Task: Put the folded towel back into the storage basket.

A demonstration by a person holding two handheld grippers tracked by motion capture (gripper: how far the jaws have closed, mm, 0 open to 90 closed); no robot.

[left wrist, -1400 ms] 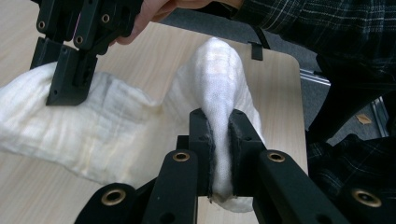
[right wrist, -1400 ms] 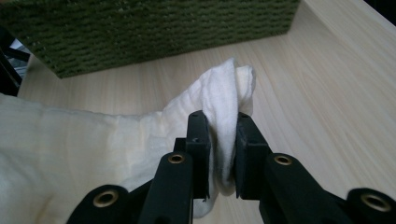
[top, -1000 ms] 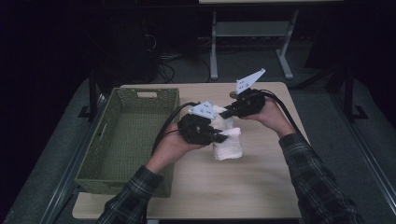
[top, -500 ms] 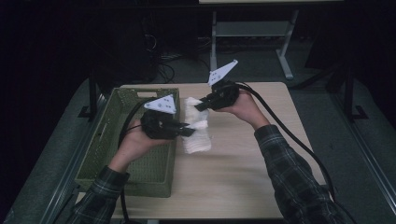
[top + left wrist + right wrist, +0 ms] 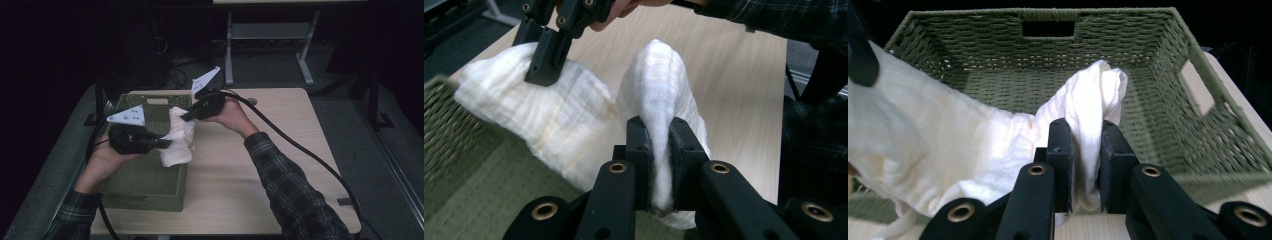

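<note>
A folded white cloth (image 5: pixel 177 137) hangs between my two grippers over the right rim of the green woven basket (image 5: pixel 145 185). My left gripper (image 5: pixel 167 144) is shut on the cloth's near end; its own view shows the fabric (image 5: pixel 659 100) pinched between its jaws (image 5: pixel 659 170). Farther back, my right gripper (image 5: pixel 184 118) is shut on the cloth's other end, and the cloth (image 5: pixel 1088 120) bunches up between its jaws (image 5: pixel 1084 165). In the left gripper view the right gripper (image 5: pixel 546 65) bites the cloth from above. Below the cloth lies the basket's inside (image 5: pixel 1148 120).
The light wooden table (image 5: pixel 250 175) stretches to the right of the basket. A thick black cable (image 5: pixel 300 150) trails from the right gripper across the table and the plaid sleeve. Dark floor and a metal table frame (image 5: pixel 270 35) lie beyond the far edge.
Both grippers have carried the cloth leftward from the middle of the table to the basket's right rim. The cloth now hangs partly over the basket.
</note>
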